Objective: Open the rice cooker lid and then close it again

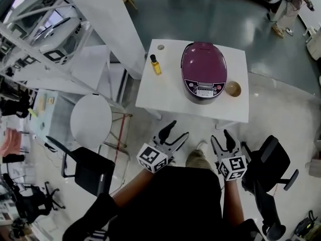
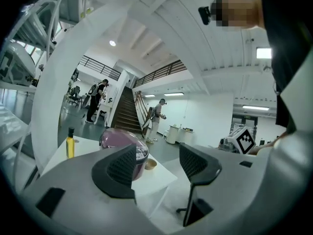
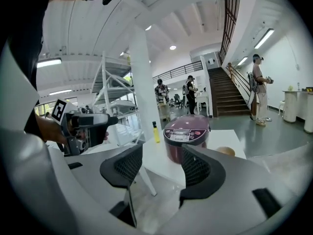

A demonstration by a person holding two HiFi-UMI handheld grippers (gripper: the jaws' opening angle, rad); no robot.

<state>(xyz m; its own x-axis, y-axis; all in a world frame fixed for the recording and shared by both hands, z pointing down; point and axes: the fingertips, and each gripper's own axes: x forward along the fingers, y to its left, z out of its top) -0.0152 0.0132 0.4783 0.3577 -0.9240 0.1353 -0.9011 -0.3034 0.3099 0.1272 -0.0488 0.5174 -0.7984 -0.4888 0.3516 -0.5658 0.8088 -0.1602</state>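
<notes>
A purple rice cooker [image 1: 203, 72] with its lid down stands on a white table [image 1: 165, 92], control panel facing me. It also shows as the purple cooker [image 2: 120, 138] in the left gripper view and the cooker [image 3: 187, 133] in the right gripper view. My left gripper [image 1: 174, 132] is open, held short of the table's near edge, nothing between its jaws. My right gripper [image 1: 224, 141] is open too, level with it and to its right, also empty. Both are well apart from the cooker.
A small yellow bottle [image 1: 155, 64] stands on the table left of the cooker, and a tan bowl [image 1: 232, 89] to its right. A round white stool [image 1: 91, 119] and black chairs [image 1: 85, 169] flank me. White shelving [image 1: 45, 39] rises at the left. People stand at the far side.
</notes>
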